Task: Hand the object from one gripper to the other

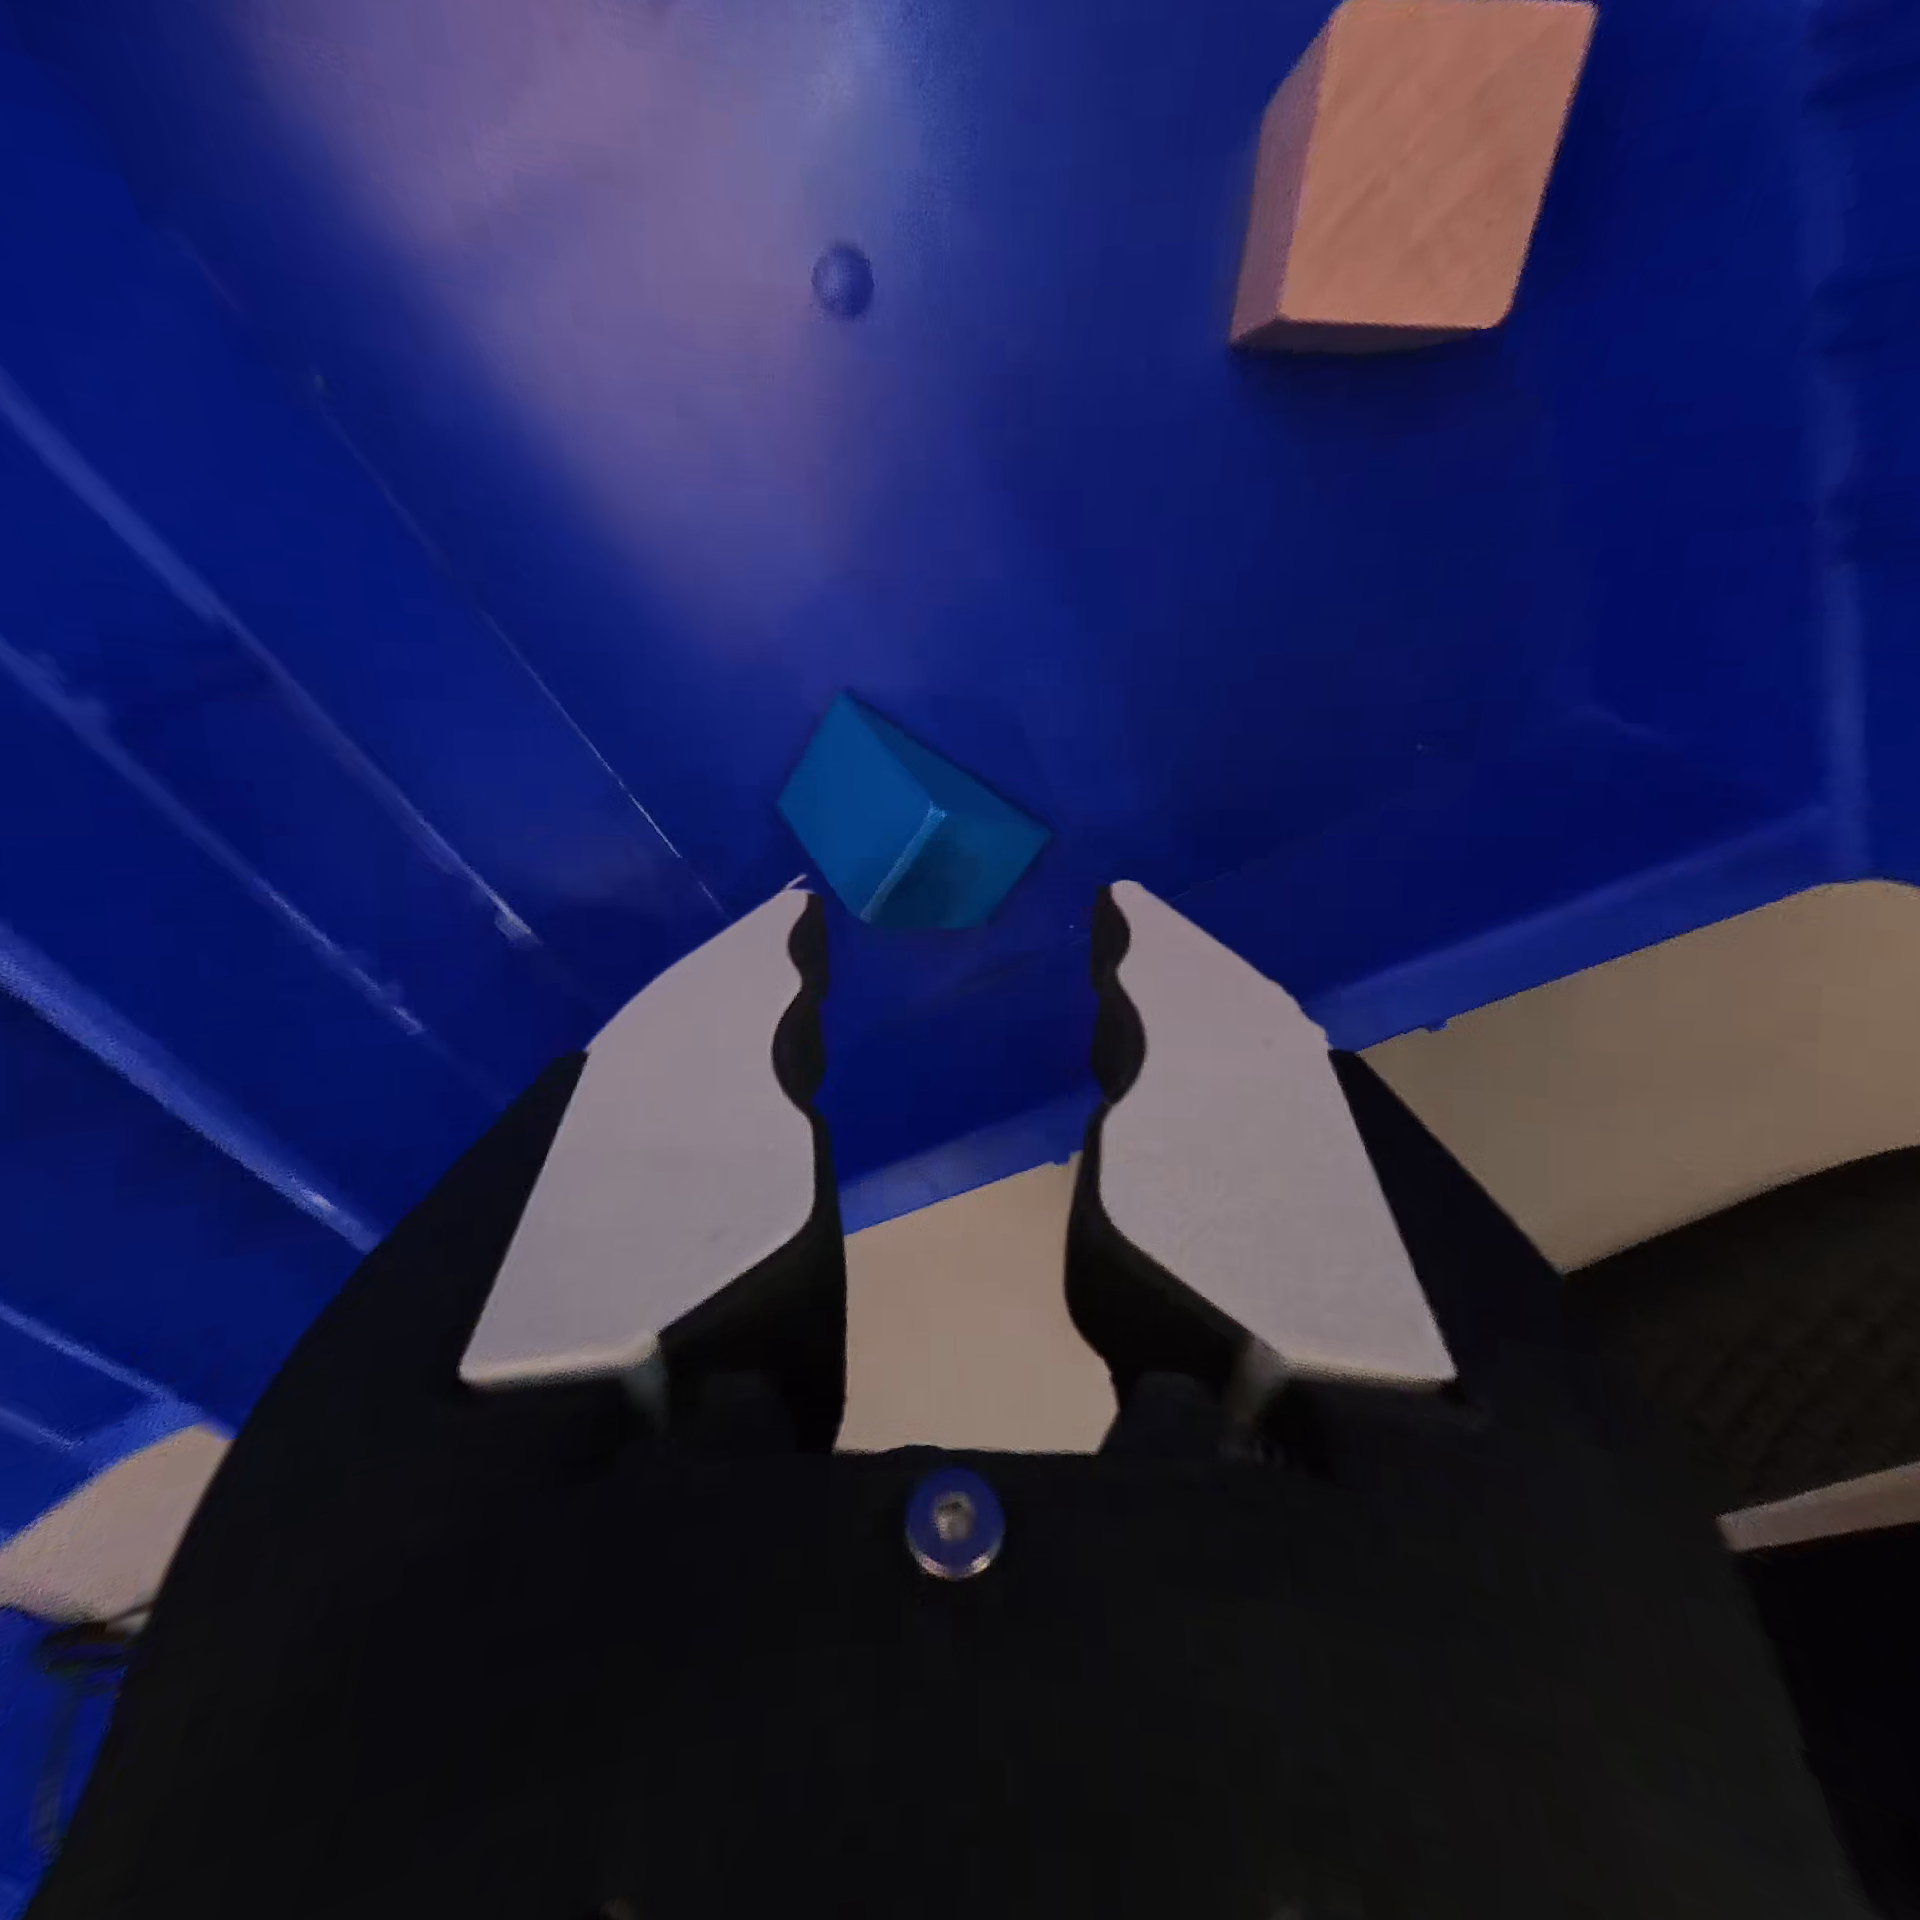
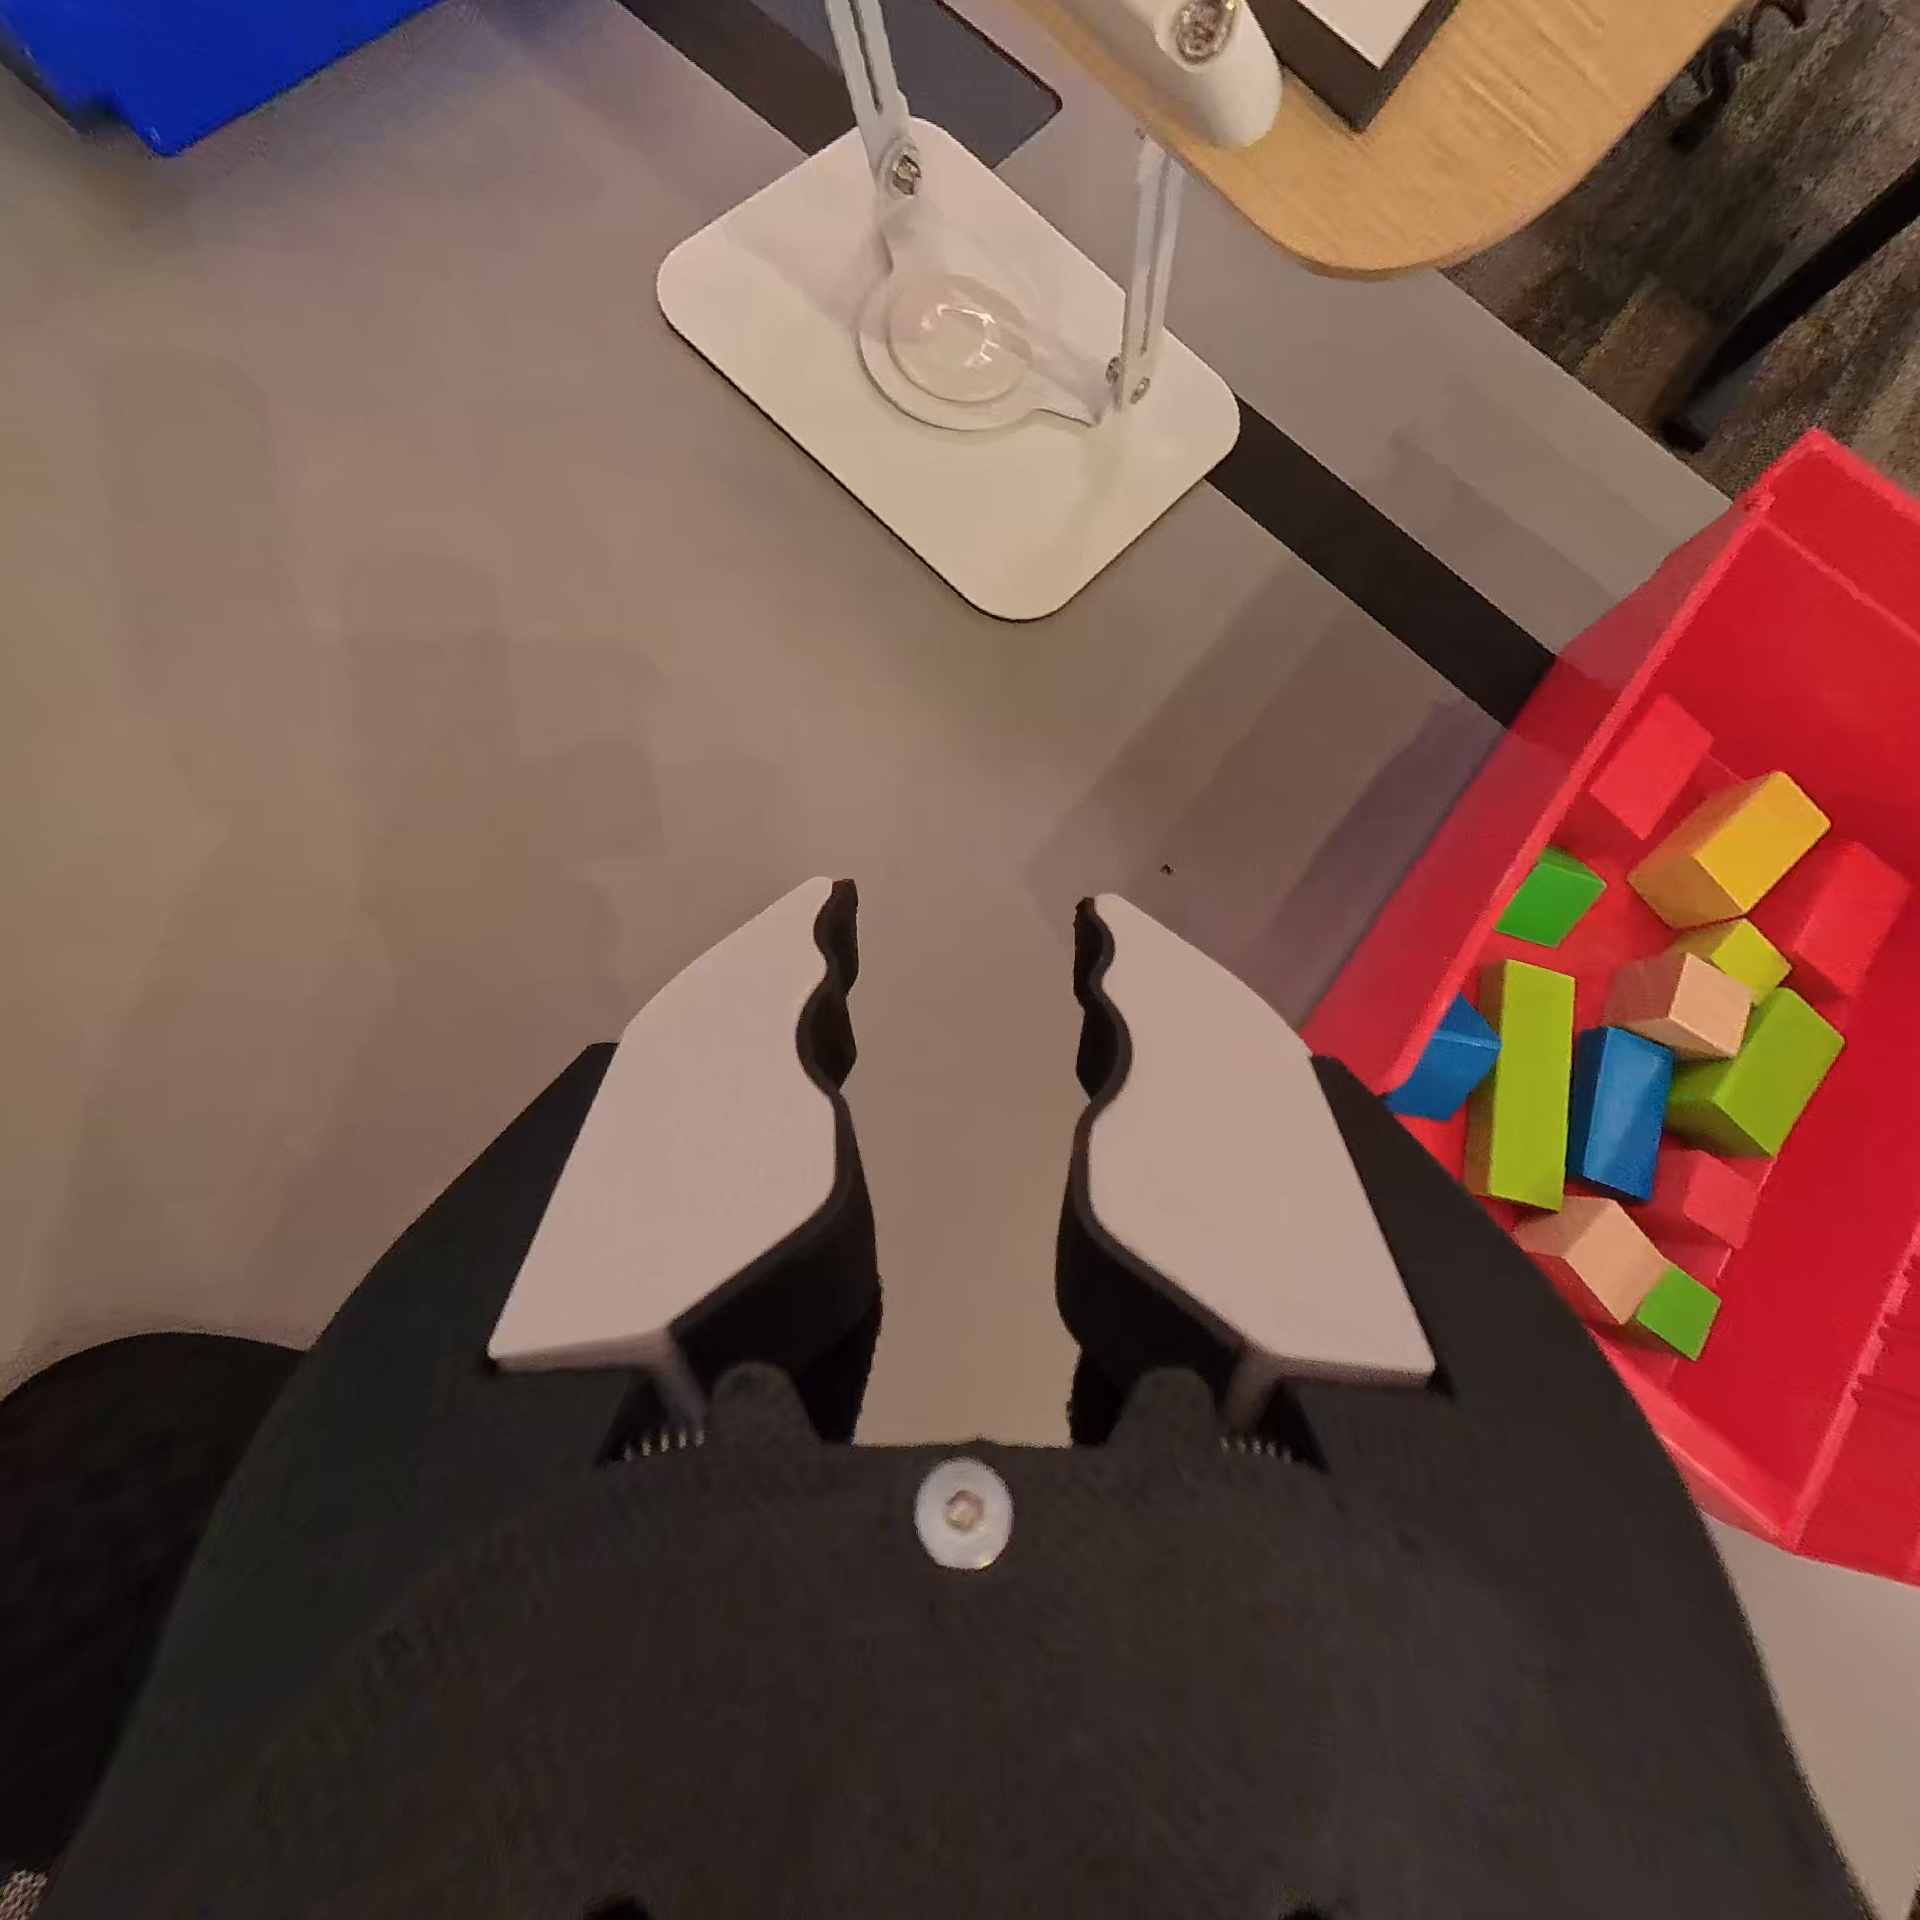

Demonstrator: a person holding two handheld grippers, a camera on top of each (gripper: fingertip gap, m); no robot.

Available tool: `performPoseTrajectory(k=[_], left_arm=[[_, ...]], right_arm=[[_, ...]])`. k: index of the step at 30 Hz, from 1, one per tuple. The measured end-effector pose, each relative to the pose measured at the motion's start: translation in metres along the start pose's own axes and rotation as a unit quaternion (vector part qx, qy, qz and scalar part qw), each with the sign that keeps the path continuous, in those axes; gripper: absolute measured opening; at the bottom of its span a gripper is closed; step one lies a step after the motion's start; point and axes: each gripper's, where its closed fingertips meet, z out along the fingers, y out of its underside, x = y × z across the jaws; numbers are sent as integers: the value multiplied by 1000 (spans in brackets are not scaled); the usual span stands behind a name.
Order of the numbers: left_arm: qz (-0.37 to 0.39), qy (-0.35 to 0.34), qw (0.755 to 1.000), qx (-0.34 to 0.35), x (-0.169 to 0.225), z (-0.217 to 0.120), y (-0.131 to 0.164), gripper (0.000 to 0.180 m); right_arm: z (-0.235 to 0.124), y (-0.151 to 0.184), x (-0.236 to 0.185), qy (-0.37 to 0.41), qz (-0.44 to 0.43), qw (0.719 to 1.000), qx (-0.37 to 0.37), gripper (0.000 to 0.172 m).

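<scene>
Teal-blue wedge block (image 1: 906, 826) lies on the blue bin (image 1: 520, 416) floor, its long axis running from ten to four o'clock, just beyond the left gripper (image 1: 954, 914), whose fingers are spread and bare. A tan wooden block (image 1: 1413, 177), partly cut off, sits at one o'clock. The right gripper (image 2: 966, 904) gapes over the grey table (image 2: 416, 675), a red bin (image 2: 1766, 644) of blocks at three o'clock.

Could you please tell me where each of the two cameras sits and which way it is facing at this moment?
Left wrist view: rides on the left gripper, looking down into a blue bin at a blue block and a plain wooden block; its open fingers show.
Right wrist view: rides on the right gripper, looking down at the grey table, a lamp base and a red bin of blocks; its open, empty fingers show.
Shared: likely the blue bin.
</scene>
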Motion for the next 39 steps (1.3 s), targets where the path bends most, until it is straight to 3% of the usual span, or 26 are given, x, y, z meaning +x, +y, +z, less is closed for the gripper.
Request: performPoseTrajectory(k=[4, 11, 14, 17, 19, 21, 22, 31, 35, 39], left_arm=[[-77, 38, 996, -8, 2, 17, 7, 59], [-133, 70, 989, 10, -2, 33, -3, 37], [-77, 60, 995, 2, -2, 35, -6, 36], [46, 46, 998, 7, 4, 34, -15, 36], [70, 35, 997, -18, 2, 34, -11, 40], [67, 30, 997, -28, 0, 33, -8, 60], [67, 26, 997, -36, 0, 33, -5, 61], [57, 10, 997, -43, -1, 39, -9, 35], [71, 0, 997, -8, -3, 34, -14, 36], [85, 11, 994, 61, 6, 3, -22, 35]], right_arm=[[5, -10, -13, -18, -6, 1000, 18, 38], [11, -18, -30, -37, -20, 999, 33, 38], [12, -19, -36, -47, -25, 998, 35, 38], [13, -18, -37, -48, -29, 998, 34, 38], [14, -18, -37, -50, -28, 998, 34, 38], [15, -17, -38, -50, -29, 998, 32, 38], [15, -16, -38, -50, -29, 998, 31, 38], [23, -26, -49, -59, -45, 997, 30, 37], [21, -39, -65, -78, -69, 994, 43, 38], [20, -71, -100, -134, -107, 981, 88, 38]])
